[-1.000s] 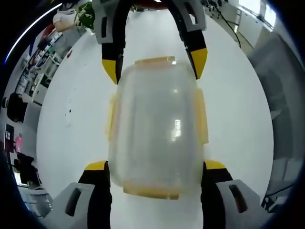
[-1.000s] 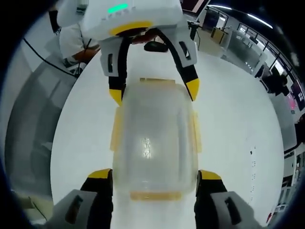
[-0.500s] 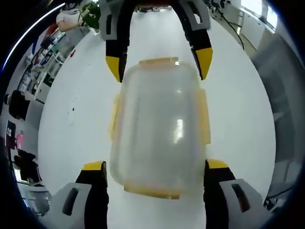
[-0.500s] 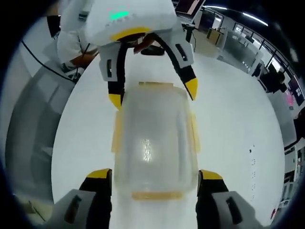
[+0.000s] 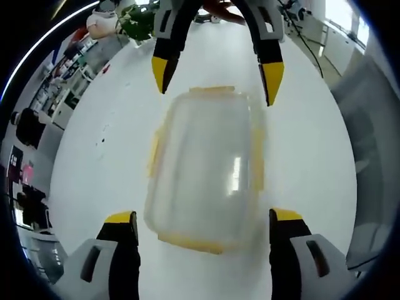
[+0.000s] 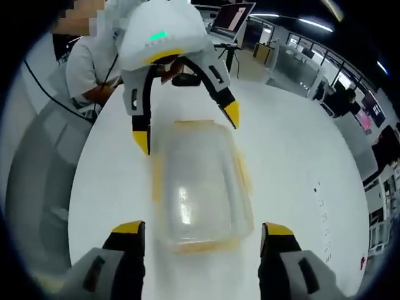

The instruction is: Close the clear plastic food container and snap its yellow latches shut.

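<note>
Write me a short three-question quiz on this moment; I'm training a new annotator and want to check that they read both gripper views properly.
1. True or false: the left hand-held gripper is clamped on the clear container.
2. Multiple choice: where does the container rest? A) on the white table B) lifted in the right hand-held gripper C) on a person's lap
3. Fill in: the latches along the container's edges are coloured ____.

Key: 1 false: its jaws stand wide, apart from the container's sides. 2 A. 3 yellow.
</note>
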Tool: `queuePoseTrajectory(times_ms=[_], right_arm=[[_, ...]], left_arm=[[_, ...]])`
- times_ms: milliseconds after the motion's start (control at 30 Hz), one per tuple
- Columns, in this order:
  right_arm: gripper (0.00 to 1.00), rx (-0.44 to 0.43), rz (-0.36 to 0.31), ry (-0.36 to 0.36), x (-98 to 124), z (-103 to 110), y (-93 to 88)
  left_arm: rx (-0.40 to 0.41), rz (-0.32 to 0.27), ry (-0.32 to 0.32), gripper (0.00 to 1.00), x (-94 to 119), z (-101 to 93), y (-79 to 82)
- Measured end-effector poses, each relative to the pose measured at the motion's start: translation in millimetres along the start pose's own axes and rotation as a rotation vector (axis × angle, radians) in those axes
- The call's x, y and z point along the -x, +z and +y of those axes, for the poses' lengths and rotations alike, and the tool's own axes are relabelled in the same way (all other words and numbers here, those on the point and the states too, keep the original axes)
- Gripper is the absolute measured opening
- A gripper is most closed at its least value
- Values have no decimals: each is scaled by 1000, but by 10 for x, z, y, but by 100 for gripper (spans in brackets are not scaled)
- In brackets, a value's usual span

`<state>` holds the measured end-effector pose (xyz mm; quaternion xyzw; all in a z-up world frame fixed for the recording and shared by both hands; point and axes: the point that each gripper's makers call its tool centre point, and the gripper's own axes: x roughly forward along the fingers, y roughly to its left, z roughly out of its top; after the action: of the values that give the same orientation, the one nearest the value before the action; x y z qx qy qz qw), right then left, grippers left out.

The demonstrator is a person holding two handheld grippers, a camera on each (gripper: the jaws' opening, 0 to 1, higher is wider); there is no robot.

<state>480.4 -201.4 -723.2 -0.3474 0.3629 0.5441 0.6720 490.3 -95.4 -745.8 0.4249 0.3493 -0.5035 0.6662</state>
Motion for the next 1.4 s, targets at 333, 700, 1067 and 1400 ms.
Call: queuePoseTrajectory(times_ms=[333, 700, 1067, 1400], right_arm=[[75, -127, -44, -66, 77, 125, -153], [74, -231, -102, -129, 156, 282, -208], [75, -287, -172, -204, 359, 507, -308], [75, -356, -229, -270, 499, 696, -375]], left_arm=[[103, -59, 62, 87, 119, -95, -5], [229, -128, 124, 85, 229, -236, -38], [349, -203, 162, 87, 393, -426, -17], [399, -264, 222, 87, 558, -556, -51]])
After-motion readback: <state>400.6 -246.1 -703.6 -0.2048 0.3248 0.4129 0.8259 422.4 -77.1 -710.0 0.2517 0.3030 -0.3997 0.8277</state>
